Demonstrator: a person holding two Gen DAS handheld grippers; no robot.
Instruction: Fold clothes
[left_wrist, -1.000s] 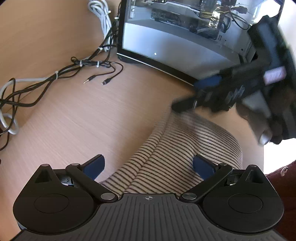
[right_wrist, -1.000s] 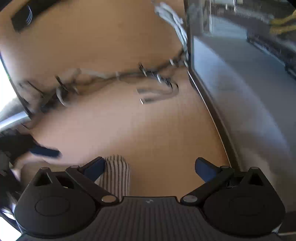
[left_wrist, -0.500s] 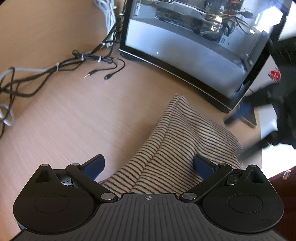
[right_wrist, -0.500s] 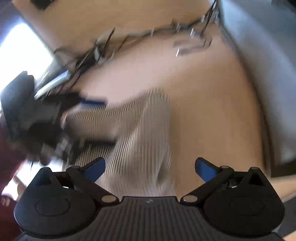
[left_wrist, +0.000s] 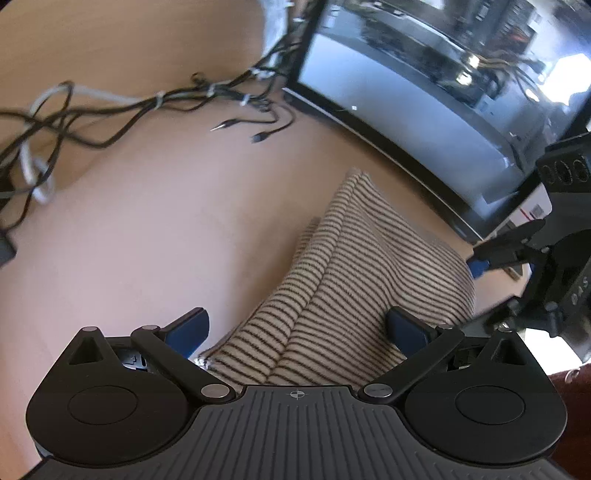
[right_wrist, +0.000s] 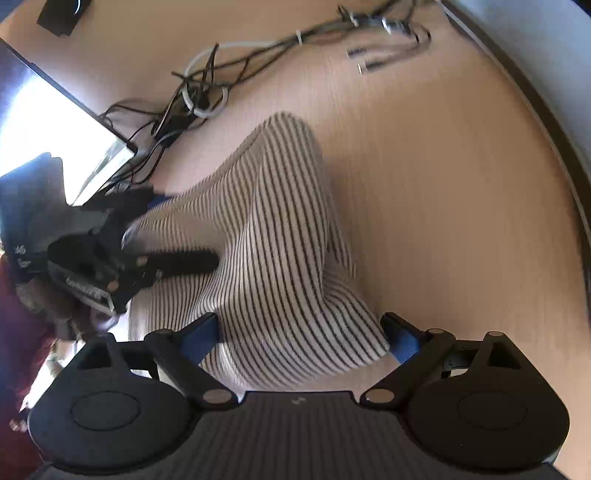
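Wide wooden worktop (right_wrist: 424, 192), with a striped garment (right_wrist: 280, 243) bunched in a narrow heap near the middle, beside a glass-sided computer case (left_wrist: 424, 122). Left hand-held gripper (left_wrist: 297, 328) spread apart over one end; right hand-held gripper (right_wrist: 301, 334) spread apart over the other (both empty). Better to pinch only an edge layer, then pull flat. No containers visible.

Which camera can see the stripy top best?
The right wrist view. There the stripy top shows almost whole, bunched on the wooden table. The left wrist view shows the same stripy top only as a narrower, folded piece running up from between the left tool's fingers.
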